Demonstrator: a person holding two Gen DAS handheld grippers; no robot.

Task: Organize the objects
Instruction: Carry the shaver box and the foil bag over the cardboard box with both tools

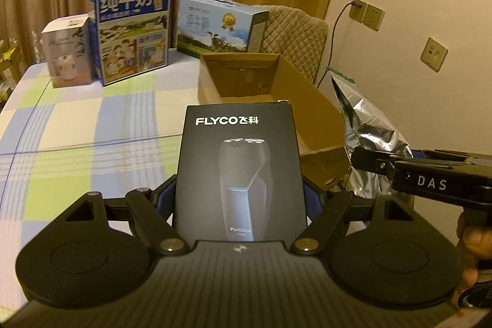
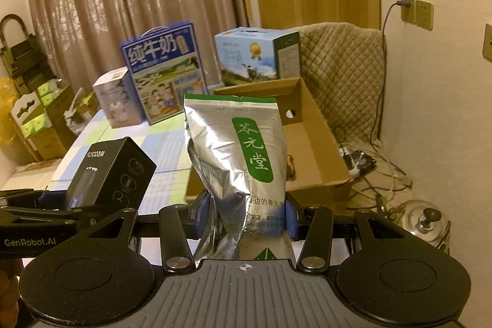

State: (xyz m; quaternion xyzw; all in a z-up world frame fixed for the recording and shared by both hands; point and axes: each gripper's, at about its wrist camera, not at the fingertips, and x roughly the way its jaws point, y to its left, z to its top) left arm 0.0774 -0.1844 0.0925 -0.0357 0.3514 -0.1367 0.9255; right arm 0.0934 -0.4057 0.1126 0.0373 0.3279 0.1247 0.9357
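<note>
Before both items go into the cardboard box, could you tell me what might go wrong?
1. The foil pouch is soft and creased, pinched low by the right gripper; it may flop or slip.
2. The left gripper holds the black shaver box close beside it; they could collide over the cardboard box.

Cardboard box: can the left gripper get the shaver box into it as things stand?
Probably yes. The left gripper holds the shaver box just short of the cardboard box, whose top is open. Only the foil bag in the right gripper hovers alongside.
</note>
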